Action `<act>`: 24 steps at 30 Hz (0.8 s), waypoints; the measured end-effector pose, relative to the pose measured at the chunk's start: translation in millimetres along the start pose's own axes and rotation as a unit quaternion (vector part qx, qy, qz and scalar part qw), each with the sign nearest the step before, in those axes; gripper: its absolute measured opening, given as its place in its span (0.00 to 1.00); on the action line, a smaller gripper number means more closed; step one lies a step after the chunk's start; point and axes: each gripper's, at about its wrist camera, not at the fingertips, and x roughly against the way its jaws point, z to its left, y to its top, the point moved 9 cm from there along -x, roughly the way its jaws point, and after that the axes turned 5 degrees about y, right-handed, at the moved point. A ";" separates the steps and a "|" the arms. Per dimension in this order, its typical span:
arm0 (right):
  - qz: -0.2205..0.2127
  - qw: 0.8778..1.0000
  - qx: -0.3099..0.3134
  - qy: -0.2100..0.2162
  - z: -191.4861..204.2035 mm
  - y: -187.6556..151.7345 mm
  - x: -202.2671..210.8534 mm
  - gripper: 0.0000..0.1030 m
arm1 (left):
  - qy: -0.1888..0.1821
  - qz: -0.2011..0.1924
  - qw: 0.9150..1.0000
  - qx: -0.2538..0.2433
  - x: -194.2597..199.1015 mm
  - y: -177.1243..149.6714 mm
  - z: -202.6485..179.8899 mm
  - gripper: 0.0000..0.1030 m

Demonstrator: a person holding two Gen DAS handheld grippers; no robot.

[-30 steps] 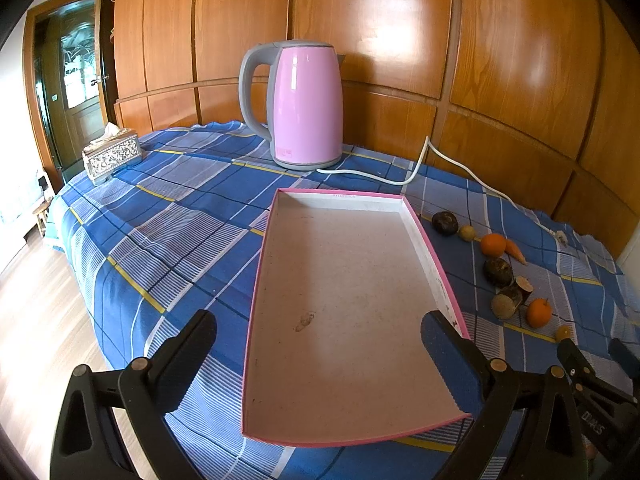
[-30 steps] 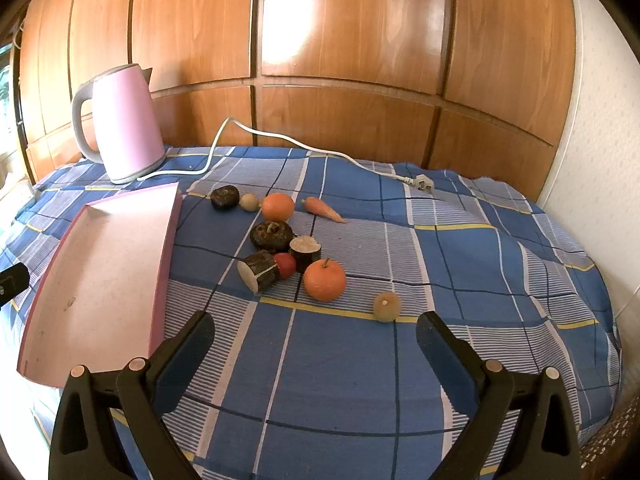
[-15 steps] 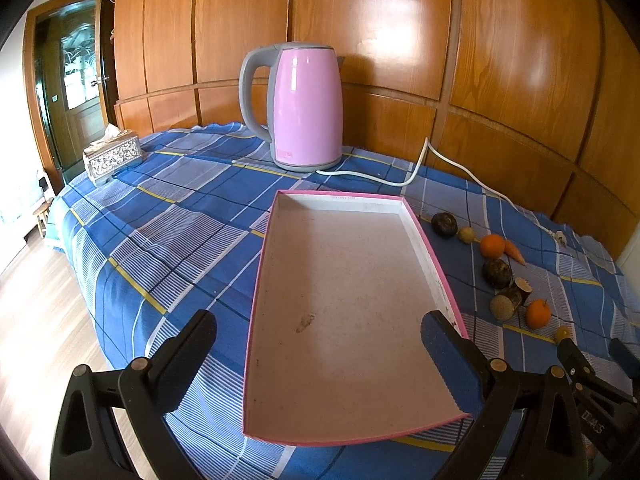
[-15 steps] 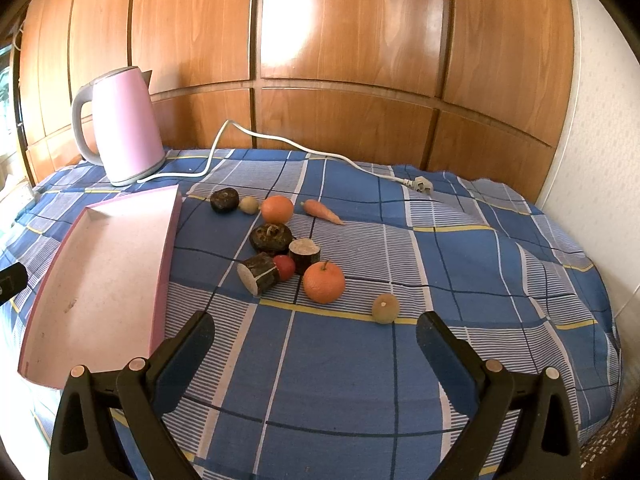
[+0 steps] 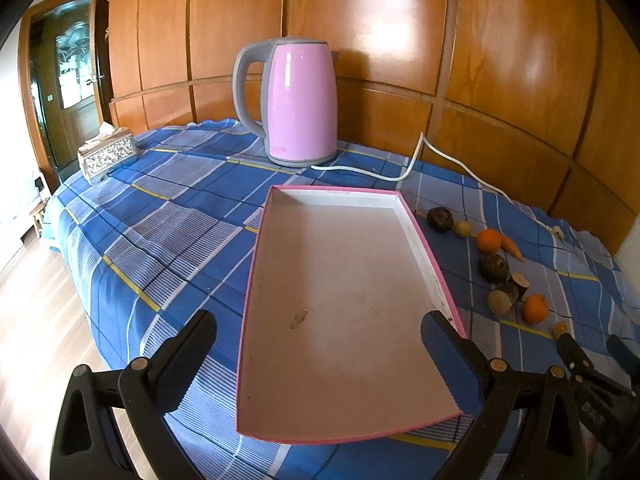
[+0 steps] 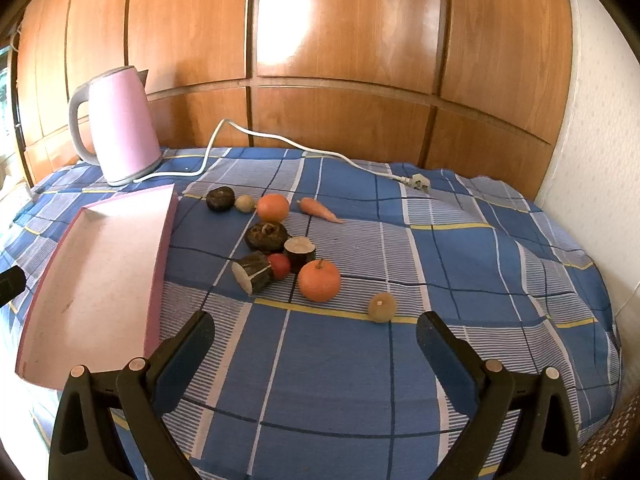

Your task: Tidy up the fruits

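Observation:
A shallow pink-rimmed tray [image 5: 420, 236] lies empty on the blue checked cloth; it also shows at the left of the right wrist view [image 6: 160, 264]. Fruits lie in a loose group right of it: a near orange [image 6: 319, 280], a far orange [image 6: 273, 207], a carrot [image 6: 320, 210], a small red fruit [image 6: 280, 266], dark round pieces [image 6: 266, 236] and a small tan fruit [image 6: 382, 307]. My left gripper [image 5: 318, 346] is open and empty over the tray's near end. My right gripper [image 6: 314, 346] is open and empty, short of the fruits.
A pink kettle [image 5: 298, 100] stands at the back by the wooden wall, its white cord [image 6: 304, 152] running to a loose plug. A silver tissue box [image 5: 106, 154] sits at the far left. The cloth drops off at the left edge to a wooden floor.
Both views have shifted only slightly; the right gripper has drawn back a little from the fruits. Both grippers stay open and nothing on the cloth has moved.

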 end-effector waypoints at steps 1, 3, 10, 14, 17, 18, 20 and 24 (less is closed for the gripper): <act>0.001 1.000 -0.002 -0.001 -1.8 -0.5 -1.0 0.99 | -0.001 0.001 1.000 -0.001 -0.9 -0.6 -0.9 1.00; 0.004 1.000 -0.003 -0.004 -5.8 -0.5 -4.1 0.99 | -0.006 0.004 1.000 -0.004 -2.6 -2.0 -4.1 1.00; 0.014 0.998 -0.040 -0.040 -49.1 3.2 -19.1 0.99 | -0.123 0.046 0.991 0.006 -9.8 -13.7 -28.2 1.00; 0.025 0.992 -0.076 -0.095 -97.4 2.2 -35.2 0.99 | -0.133 0.063 0.989 -0.010 -16.4 -18.0 -40.2 1.00; 0.041 0.986 -0.100 -0.130 -131.3 -3.3 -49.2 0.99 | -0.143 0.061 0.988 -0.022 -19.0 -13.4 -47.8 1.00; 0.047 0.982 -0.114 -0.142 -145.4 -7.0 -54.1 0.99 | -0.148 0.062 0.987 -0.027 -19.2 -12.4 -50.7 1.00; 0.061 0.976 -0.136 -0.157 -163.8 -14.8 -62.1 0.99 | -0.168 0.067 0.983 -0.036 -21.3 -9.7 -58.3 1.00; 0.083 0.966 -0.166 -0.179 -193.1 -33.6 -74.9 0.99 | -0.193 0.077 0.976 -0.068 -28.8 -1.4 -76.2 1.00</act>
